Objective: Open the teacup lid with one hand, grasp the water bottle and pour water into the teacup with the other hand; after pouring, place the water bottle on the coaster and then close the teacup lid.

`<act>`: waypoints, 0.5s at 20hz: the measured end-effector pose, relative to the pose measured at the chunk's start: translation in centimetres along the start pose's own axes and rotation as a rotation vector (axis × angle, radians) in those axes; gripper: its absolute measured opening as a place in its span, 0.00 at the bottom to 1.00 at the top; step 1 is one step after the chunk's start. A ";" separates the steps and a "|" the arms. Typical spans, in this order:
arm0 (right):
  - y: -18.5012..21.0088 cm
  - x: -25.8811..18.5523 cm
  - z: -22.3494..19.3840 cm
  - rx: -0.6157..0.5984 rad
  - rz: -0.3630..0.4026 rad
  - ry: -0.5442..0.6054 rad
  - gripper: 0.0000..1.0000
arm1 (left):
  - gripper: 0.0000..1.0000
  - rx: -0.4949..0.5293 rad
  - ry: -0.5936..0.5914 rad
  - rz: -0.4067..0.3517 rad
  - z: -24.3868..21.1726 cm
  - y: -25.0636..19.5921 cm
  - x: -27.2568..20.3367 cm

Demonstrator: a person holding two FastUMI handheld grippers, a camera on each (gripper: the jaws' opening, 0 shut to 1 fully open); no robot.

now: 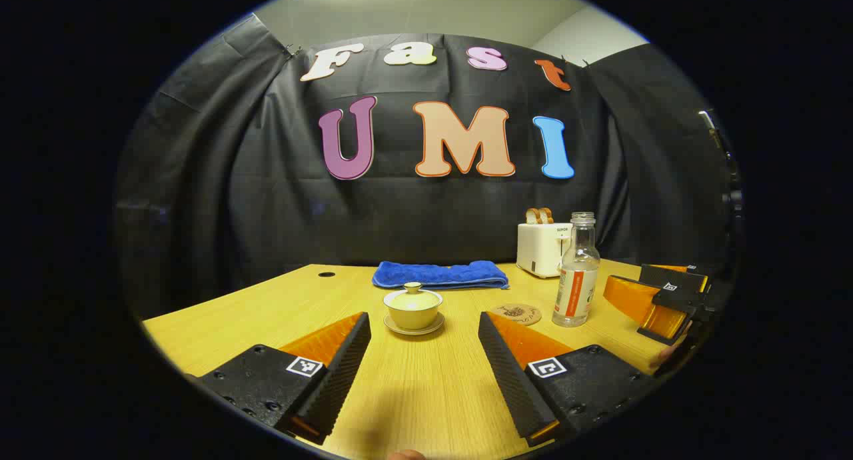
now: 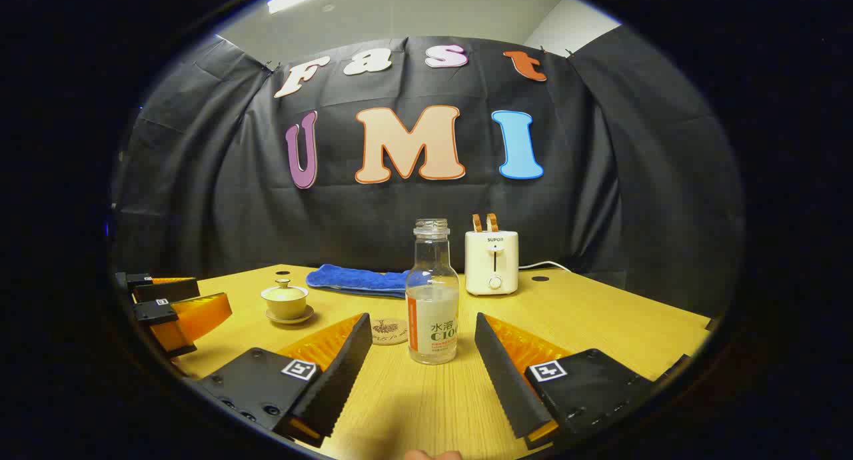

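The lidded teacup (image 1: 412, 309) sits on its saucer (image 1: 413, 328) mid-counter, lid (image 1: 412, 296) on. The uncapped water bottle (image 2: 432, 293), partly filled, stands upright just beside the round coaster (image 2: 388, 331). The left gripper (image 1: 424, 343) faces the teacup, jaws apart. The right gripper (image 2: 423, 343) faces the bottle, jaws apart, not touching it. Behind on the wooden counter (image 2: 600, 313) lie a blue towel (image 1: 440, 274) and a white toaster (image 2: 492, 261).

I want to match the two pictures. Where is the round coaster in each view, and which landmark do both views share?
Left gripper view: the coaster lies right of centre on the table, between the lidded teacup and the water bottle.
Right gripper view: the coaster lies near centre, just left of the water bottle's base.
Shared landmark: the white toaster at the back, beside the blue towel.
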State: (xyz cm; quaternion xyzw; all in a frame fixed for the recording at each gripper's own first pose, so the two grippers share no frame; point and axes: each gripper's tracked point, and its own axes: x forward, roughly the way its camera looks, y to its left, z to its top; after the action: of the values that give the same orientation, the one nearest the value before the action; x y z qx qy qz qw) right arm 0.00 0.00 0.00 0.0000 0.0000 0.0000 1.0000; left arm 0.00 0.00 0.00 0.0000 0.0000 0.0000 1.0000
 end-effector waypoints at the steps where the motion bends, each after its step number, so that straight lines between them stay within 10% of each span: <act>1: -0.1 0.1 0.0 0.000 -0.003 0.001 0.96 | 0.95 -0.001 -0.002 0.000 0.1 0.0 0.0; 10: 0.2 0.0 0.0 0.001 0.005 0.000 0.96 | 0.95 0.002 -0.001 -0.004 0.1 0.0 0.1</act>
State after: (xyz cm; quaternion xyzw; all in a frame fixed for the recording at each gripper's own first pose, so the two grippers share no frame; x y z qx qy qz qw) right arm 0.01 0.21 0.05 0.0004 0.0000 0.0026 1.0000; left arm 0.07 -0.04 0.13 0.0008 -0.0004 -0.0020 1.0000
